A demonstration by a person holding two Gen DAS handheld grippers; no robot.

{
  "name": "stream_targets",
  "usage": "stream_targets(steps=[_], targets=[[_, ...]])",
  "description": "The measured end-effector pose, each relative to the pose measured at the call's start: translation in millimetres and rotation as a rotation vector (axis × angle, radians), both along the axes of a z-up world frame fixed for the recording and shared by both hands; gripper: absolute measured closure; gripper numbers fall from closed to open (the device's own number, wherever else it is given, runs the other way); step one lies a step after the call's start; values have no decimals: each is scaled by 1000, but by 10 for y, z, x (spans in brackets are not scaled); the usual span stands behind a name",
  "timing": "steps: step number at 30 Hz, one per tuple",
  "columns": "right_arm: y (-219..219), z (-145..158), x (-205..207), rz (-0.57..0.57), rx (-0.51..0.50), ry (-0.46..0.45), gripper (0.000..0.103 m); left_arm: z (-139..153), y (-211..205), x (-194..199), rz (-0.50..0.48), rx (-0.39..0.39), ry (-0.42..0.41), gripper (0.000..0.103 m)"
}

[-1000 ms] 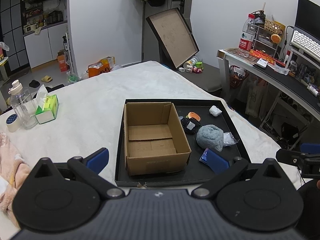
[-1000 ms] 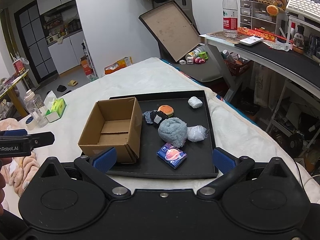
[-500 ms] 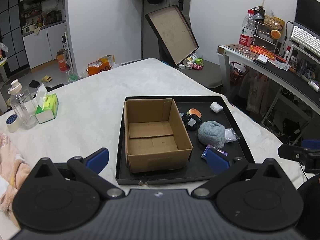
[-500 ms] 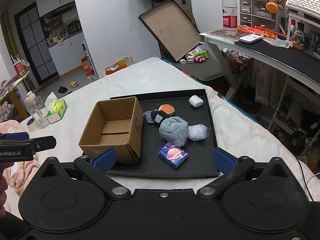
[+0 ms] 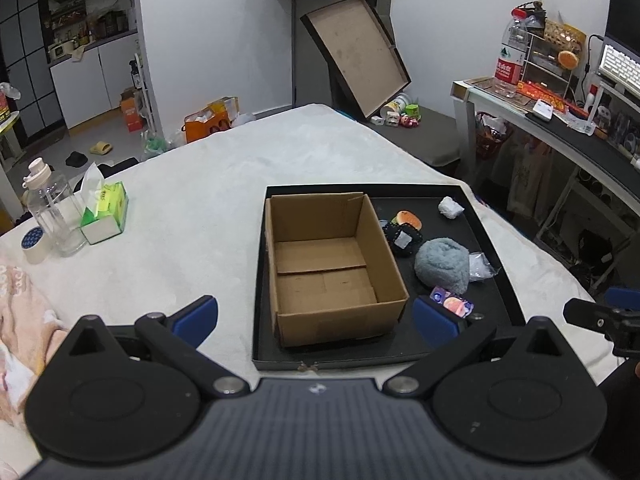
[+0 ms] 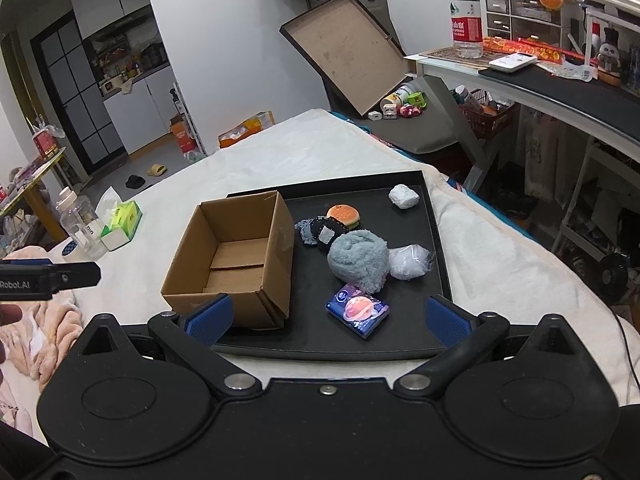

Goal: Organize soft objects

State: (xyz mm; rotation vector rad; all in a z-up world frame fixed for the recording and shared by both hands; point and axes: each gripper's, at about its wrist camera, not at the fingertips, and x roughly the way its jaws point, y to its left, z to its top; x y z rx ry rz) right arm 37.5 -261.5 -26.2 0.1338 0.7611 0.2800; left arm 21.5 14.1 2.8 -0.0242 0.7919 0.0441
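One box (image 5: 328, 264), one tray (image 5: 502, 280), six soft items

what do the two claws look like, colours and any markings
Both claws, left claw and right claw, are matte black with two round discs, silver pivot screws and blue ribbed finger pads. The left claw's side carries white "Robot.AI" lettering.

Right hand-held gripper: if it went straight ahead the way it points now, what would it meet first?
Probably the blue packet, lying on the black tray almost midway between the open fingers of the right hand-held gripper; the grey fluffy ball sits just behind it. Depth is unclear.
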Motion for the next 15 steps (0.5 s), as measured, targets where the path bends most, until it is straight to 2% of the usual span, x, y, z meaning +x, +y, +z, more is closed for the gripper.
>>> stream_targets(steps=[6, 15], targets=[[-49, -50, 106, -5, 19, 15, 0, -33, 77, 103, 3, 26, 28, 0], [-110, -124, 290, 4, 16, 37, 0, -127, 232, 351, 20, -7, 81, 0]])
